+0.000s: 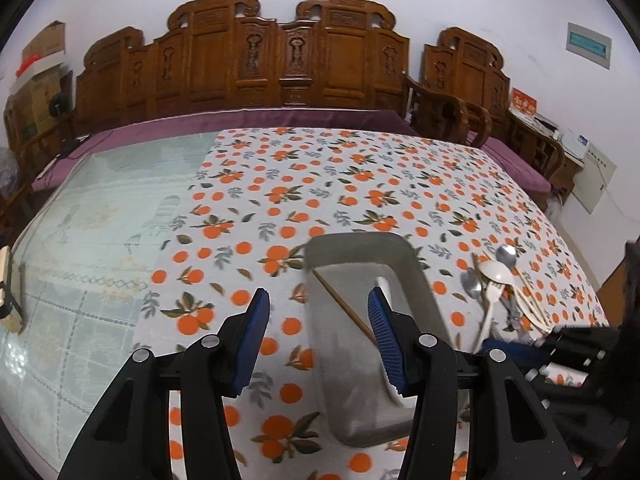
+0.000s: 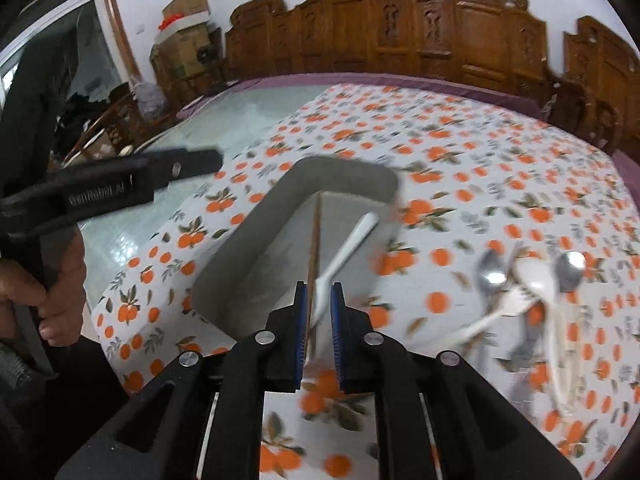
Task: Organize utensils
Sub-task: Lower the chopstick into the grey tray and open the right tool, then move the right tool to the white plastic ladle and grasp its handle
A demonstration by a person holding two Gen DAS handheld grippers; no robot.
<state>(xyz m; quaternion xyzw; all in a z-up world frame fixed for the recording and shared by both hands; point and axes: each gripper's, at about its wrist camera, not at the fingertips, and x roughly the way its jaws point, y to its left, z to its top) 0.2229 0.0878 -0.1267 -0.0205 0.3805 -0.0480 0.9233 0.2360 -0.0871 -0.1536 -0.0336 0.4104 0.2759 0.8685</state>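
A grey rectangular tray (image 1: 320, 246) (image 2: 256, 216) sits on the orange-print tablecloth. In it lie a wooden chopstick (image 1: 344, 306) (image 2: 315, 236) and a white plastic utensil (image 2: 348, 246) (image 1: 385, 286). My left gripper (image 1: 318, 320) is open and empty, its right finger over the tray's inside. My right gripper (image 2: 319, 312) hovers over the tray's near end, jaws a narrow gap apart with the white utensil's end between them; a grip cannot be told. A pile of metal spoons (image 1: 505, 256) (image 2: 490, 272), white spoon (image 1: 496, 272) (image 2: 534, 274) and white fork (image 2: 508, 306) lies to the tray's right.
The left part of the table (image 1: 100, 220) is bare glass over a pale cloth. A carved wooden bench (image 1: 248, 60) with a purple cushion runs behind the table. The hand holding the left gripper (image 2: 60, 280) is at the left of the right wrist view.
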